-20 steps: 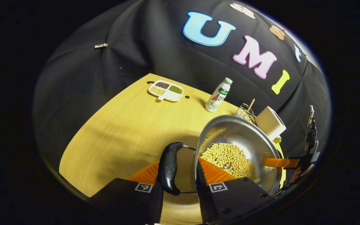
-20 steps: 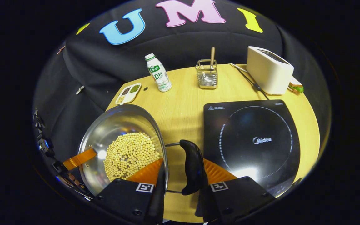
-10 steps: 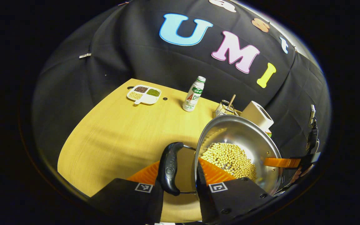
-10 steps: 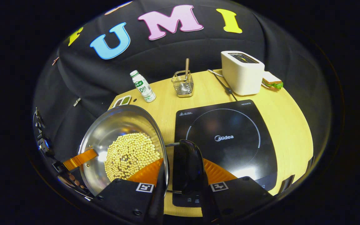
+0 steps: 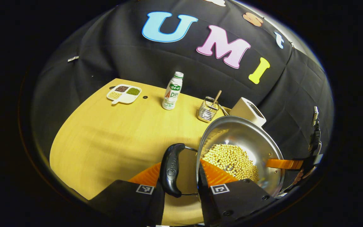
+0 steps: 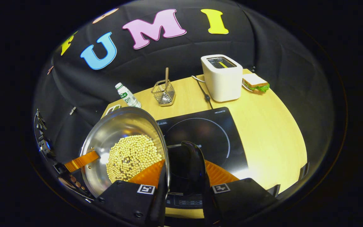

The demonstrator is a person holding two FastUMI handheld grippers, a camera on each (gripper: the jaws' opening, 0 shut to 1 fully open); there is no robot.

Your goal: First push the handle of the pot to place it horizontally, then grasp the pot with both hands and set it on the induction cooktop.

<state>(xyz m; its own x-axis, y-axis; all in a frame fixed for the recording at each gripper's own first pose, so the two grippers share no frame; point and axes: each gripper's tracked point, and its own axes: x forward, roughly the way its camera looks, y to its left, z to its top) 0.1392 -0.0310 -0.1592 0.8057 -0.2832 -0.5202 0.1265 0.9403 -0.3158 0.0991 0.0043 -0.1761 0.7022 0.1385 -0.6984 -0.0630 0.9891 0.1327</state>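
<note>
The steel pot (image 6: 126,151) of soybeans (image 6: 131,156) hangs between both tools. The left tool (image 5: 181,181) and right tool (image 6: 181,178) each pinch a rim side by its black handle (image 6: 194,167). The induction cooktop (image 6: 213,138) lies just ahead of the right tool, on the desk (image 6: 269,135).

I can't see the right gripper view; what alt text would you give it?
The right gripper, jaws closed on the black handle of a steel pot of soybeans, holds it over the edge of a black induction cooktop. Behind on the wooden table stand a white toaster, sandwich, wire basket and bottle.
</note>
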